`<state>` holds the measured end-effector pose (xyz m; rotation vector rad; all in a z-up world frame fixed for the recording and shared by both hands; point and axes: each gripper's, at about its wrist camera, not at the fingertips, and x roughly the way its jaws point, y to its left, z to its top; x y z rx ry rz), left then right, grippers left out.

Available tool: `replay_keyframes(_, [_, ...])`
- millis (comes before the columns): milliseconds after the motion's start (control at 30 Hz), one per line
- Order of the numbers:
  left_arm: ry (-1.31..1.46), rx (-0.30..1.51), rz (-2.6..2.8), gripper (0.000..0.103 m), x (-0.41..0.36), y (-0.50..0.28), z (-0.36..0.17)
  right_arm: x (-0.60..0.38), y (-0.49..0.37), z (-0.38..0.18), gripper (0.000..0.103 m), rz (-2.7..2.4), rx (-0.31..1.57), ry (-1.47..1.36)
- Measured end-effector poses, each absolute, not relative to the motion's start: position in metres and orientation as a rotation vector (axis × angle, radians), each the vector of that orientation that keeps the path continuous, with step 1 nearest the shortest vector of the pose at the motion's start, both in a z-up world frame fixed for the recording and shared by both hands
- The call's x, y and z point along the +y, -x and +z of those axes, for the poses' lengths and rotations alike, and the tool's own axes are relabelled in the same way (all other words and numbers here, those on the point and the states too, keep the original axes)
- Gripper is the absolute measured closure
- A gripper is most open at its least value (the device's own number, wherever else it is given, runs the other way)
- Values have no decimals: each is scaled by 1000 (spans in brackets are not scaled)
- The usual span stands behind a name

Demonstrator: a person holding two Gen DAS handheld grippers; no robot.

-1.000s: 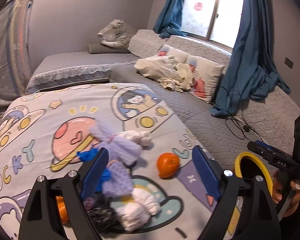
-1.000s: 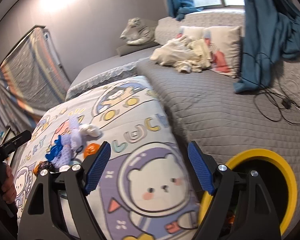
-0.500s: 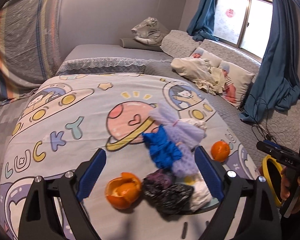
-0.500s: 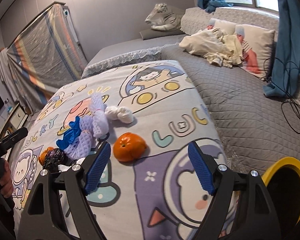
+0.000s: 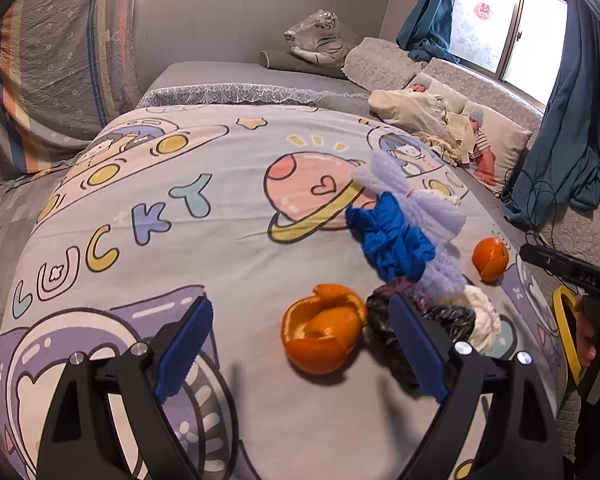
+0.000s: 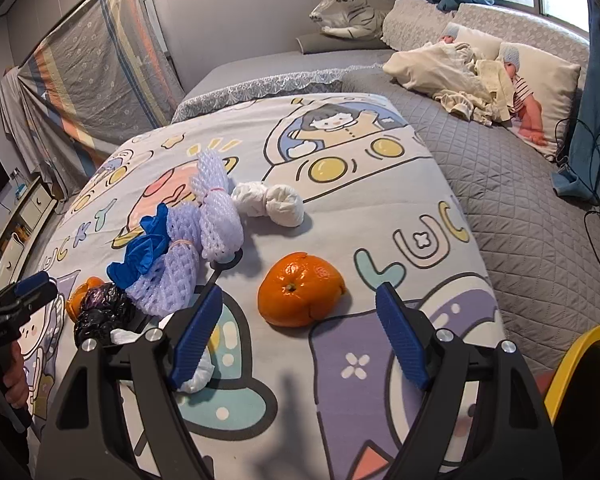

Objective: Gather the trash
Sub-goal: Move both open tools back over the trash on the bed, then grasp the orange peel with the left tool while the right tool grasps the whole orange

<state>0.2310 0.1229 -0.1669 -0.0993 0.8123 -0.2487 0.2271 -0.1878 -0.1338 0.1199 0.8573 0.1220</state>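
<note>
Trash lies on a cartoon bedspread. An open orange peel sits between my left gripper's open, empty fingers. Beside it lie a black crumpled bag, a blue glove, purple foam netting and white tissue. A second orange peel lies just ahead of my right gripper, which is open and empty. White tissue wads, netting and the glove lie to its left.
A yellow-rimmed bin stands at the bed's right edge, also in the left wrist view. Pillows and crumpled cloth, a plush tiger, cables and blue curtains lie farther back.
Both grippers have swung left and closer to the trash. The open peel now sits between the left fingers; the whole-looking peel is centred before the right gripper. The bin has slid to the right edge.
</note>
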Motion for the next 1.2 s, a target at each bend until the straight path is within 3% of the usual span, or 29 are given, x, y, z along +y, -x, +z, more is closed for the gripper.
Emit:
replay_keyframes(167, [79, 830, -276, 19, 119, -230, -176, -182, -236, -144, 28, 123, 882, -118])
replay_keyframes(467, [39, 870, -318, 35, 101, -239, -188, -177, -251, -158, 30, 121, 918, -120])
replay_keyframes(1200, [18, 883, -307, 66, 90, -252, -189, -183, -266, -176, 60, 85, 948, -122])
